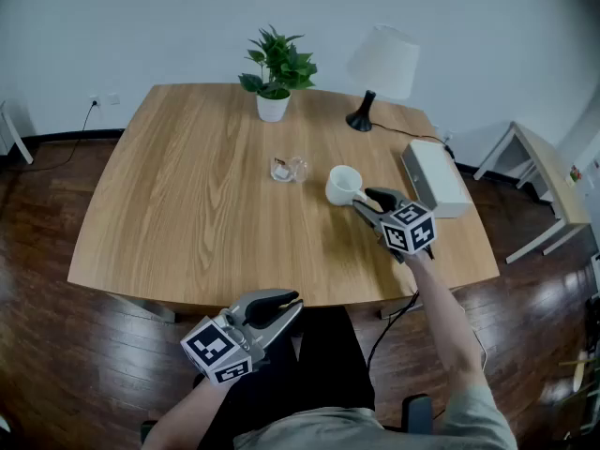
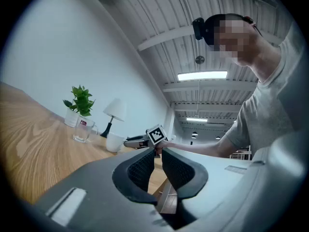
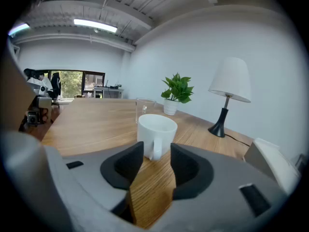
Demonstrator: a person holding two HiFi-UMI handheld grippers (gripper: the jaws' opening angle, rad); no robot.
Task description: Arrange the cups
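My right claw (image 3: 157,151): spread, reaching over the right part of the table (image 1: 187,186) and tipped down toward it; both pads are clear of anything.
White cup (image 3: 155,129): upright on the table, right of its middle, with the handle turned toward me. The handle stands in the gap at my right claw's tips, with bare wood showing on either side of it, so I am not pinching it.
Glass cup (image 1: 289,169): upright near the middle of the table, just to the left of the white cup in the head view and apart from it. It carries a small red label, seen from the left gripper view.
My left claw (image 2: 158,153): pressed together with nothing between the pads, held off the near edge of the table above my lap, well apart from both cups.
Potted plant (image 1: 276,68): in a white pot at the far edge, behind the glass cup.
Lamp (image 1: 380,68): white shade on a black foot, at the far edge to the right of the potted plant.
White box (image 1: 435,178): lies by the right edge of the table, just beside my right claw.
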